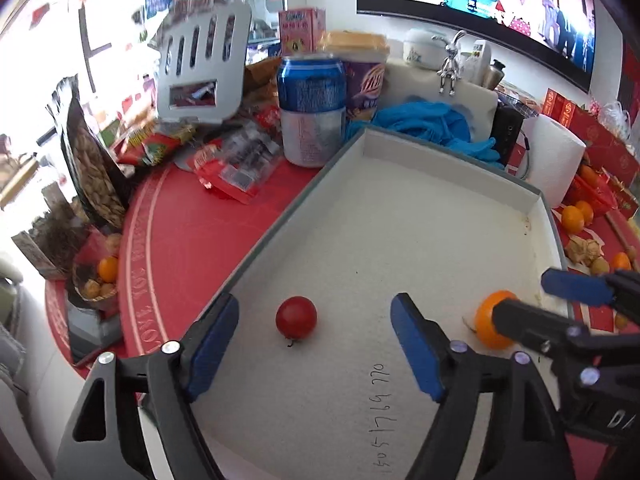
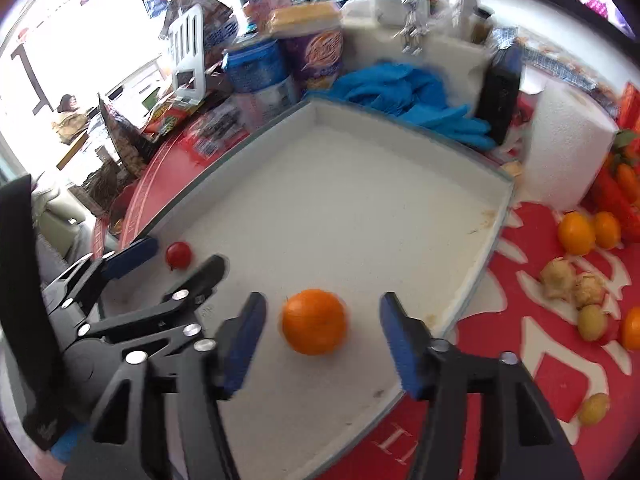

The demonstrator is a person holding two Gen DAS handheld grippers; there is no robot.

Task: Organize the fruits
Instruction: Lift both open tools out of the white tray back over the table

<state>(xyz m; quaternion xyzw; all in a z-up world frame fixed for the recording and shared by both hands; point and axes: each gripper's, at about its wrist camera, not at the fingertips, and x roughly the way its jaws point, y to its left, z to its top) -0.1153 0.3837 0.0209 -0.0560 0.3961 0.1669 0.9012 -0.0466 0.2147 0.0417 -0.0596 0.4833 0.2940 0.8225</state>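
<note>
A shallow white tray [image 1: 400, 216] with a grey rim lies on the red tablecloth; it also shows in the right wrist view [image 2: 360, 184]. A red cherry tomato [image 1: 296, 317] lies in the tray between the open fingers of my left gripper [image 1: 316, 344], untouched. A small orange [image 2: 314, 322] lies in the tray between the open fingers of my right gripper [image 2: 322, 344], apart from both pads. The tomato [image 2: 179, 255] and the left gripper [image 2: 176, 256] show in the right wrist view. The orange [image 1: 490, 320] and right gripper [image 1: 532, 300] show at the right in the left wrist view.
Loose oranges [image 2: 576, 232], husked golden berries [image 2: 560, 280] and a yellow fruit [image 2: 595, 408] lie on the red cloth right of the tray. Behind the tray stand a blue can [image 1: 311, 108], a purple tub [image 1: 366, 80], blue gloves [image 1: 432, 120], a paper roll [image 1: 554, 160] and snack packets [image 1: 160, 144].
</note>
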